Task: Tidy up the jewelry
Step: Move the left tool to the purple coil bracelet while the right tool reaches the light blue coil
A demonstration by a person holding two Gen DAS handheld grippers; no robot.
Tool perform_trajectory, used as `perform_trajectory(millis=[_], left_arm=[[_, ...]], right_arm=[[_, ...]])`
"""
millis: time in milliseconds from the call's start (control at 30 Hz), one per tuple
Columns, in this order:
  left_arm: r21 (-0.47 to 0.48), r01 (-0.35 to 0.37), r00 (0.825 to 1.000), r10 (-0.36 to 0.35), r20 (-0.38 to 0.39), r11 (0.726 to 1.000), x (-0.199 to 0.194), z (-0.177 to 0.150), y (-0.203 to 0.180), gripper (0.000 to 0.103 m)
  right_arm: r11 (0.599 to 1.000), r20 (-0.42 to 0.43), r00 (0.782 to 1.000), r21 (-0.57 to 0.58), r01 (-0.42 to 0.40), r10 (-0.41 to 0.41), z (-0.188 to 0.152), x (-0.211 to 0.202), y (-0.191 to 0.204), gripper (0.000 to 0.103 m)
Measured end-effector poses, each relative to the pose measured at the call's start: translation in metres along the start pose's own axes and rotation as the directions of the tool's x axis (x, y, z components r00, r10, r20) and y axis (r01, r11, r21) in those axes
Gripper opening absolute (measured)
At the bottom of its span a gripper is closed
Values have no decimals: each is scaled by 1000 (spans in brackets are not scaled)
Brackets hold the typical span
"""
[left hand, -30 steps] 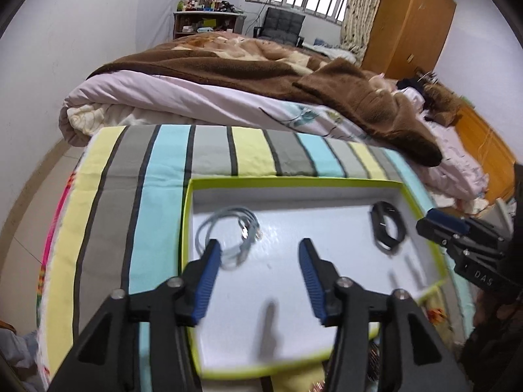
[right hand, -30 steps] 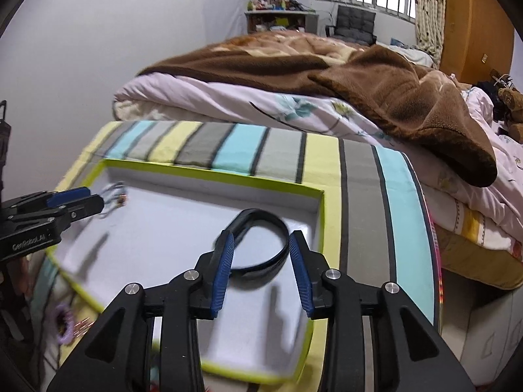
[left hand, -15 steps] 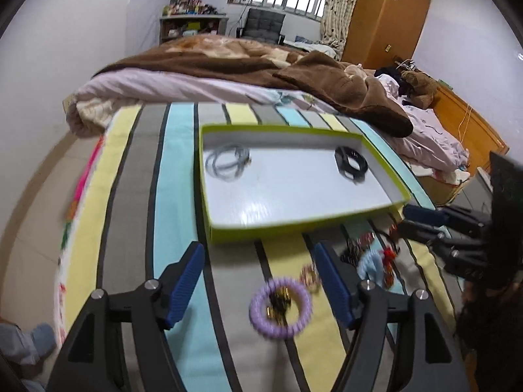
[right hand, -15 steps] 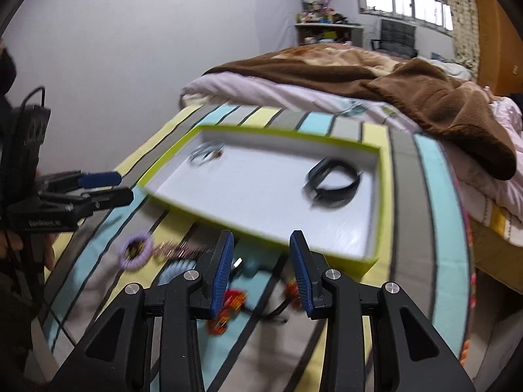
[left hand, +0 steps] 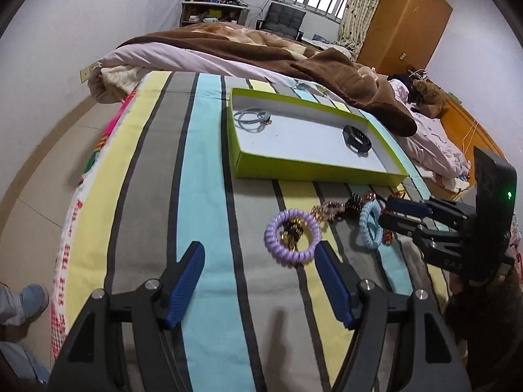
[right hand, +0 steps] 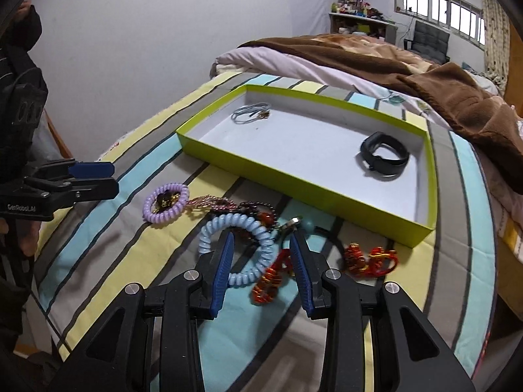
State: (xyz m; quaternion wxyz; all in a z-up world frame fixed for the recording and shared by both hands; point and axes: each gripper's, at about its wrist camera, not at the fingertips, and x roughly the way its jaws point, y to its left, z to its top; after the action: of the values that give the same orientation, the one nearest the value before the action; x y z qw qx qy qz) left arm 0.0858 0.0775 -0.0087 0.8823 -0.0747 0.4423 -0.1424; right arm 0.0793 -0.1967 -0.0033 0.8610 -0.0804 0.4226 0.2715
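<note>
A green-rimmed box [left hand: 313, 167] [right hand: 294, 189] on the striped bedspread holds a pale blue cord bracelet [left hand: 252, 118] [right hand: 250, 115] and a black band [left hand: 357, 138] [right hand: 385, 158]. In front of it lie a purple coil ring [left hand: 292, 236] [right hand: 166, 202], a light blue coil ring [right hand: 236, 248] [left hand: 368, 225], beaded chains [right hand: 228, 207] and red and gold pieces [right hand: 369, 259]. My left gripper [left hand: 260, 258] is open just short of the purple ring. My right gripper [right hand: 261, 238] is open, its fingers either side of the blue ring's right arc.
A brown blanket [left hand: 268, 52] and pink quilt [right hand: 294, 62] are heaped behind the box. The bed edge drops to the floor at left [left hand: 49, 150]. A wooden wardrobe [left hand: 402, 19] and a shelf [left hand: 212, 9] stand at the far wall.
Both grippers have pulled back out of the box toward the near bedspread. The loose jewelry has come into view, and the right gripper now straddles the blue coil ring.
</note>
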Motion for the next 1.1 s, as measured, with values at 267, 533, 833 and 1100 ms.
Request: perform_trajectory(millis=[267, 533, 833, 1100], left_arm=[[-23, 14, 1000, -14, 9, 1000, -1, -10, 3, 63], [-13, 17, 1000, -17, 2, 1000, 4, -9, 0, 57], [18, 4, 1000, -4, -13, 1000, 18, 0, -8, 51], [36, -23, 998, 24, -50, 999, 33, -1, -10, 49]], right_arm=[[999, -18, 999, -18, 30, -30, 3, 9, 5, 36], [996, -16, 998, -66, 67, -68, 3, 9, 15, 9], [999, 27, 999, -8, 38, -38, 4, -5, 10, 0], [995, -49, 998, -89, 33, -37, 5, 9, 15, 18]])
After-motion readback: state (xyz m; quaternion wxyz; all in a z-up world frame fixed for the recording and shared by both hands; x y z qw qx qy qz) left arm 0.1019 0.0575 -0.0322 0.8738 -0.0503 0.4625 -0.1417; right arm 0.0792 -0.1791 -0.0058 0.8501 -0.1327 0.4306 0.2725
